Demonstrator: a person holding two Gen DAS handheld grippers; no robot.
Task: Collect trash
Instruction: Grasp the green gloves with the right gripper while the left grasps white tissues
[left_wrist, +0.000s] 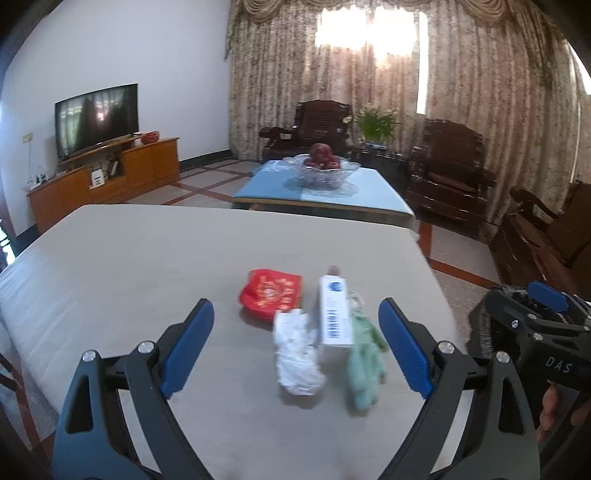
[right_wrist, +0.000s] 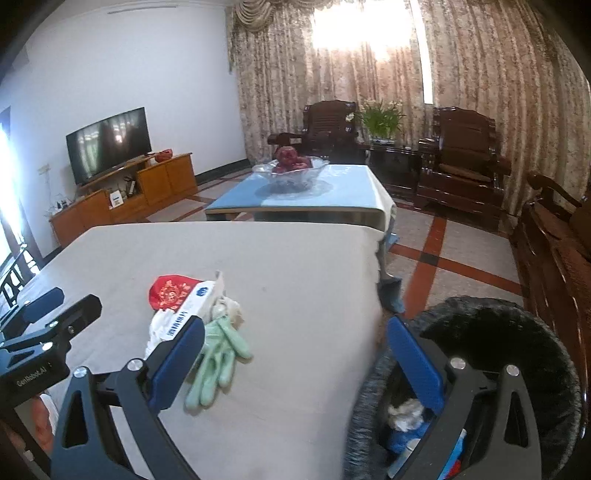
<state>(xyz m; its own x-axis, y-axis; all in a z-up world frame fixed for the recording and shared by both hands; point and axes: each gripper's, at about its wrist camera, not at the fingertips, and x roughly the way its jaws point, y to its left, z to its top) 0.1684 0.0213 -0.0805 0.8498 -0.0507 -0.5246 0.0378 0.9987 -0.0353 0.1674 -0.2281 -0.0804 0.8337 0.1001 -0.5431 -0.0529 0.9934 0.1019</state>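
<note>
- Left wrist view: left gripper stands wide, nothing between the blue pads. It hangs over the beige table, aimed at the trash cluster.
- Landmark: the white box. Red packet lies just beside it on its far left; crumpled white tissue touches its near left side; green glove lies along its right side, touching.
- Right gripper shows at the frame's right edge, beyond the glove from the box (its jaws cannot be read from here).
- Right wrist view: right gripper also stands wide and empty. Its left pad overlaps the box and the glove in the frame; its right pad sits over the black bin.
- The bin stands off the table's right edge, well to the right of the box, already holding some white and blue scraps.
- Risks, as I judge them: items packed this tight mean a closing jaw may drag two at once or knock the box aside. The limp glove could slip from a shallow pinch. Tissue may tear or shed. A carry could drop short of the bin, between the table edge and the rim.
- Surface: plain matte cloth, flat.
- Room: tiled floor, coffee table with a glass fruit bowl beyond the box, television far left, dark wooden chairs, heavy curtains, bright window glare.
</note>
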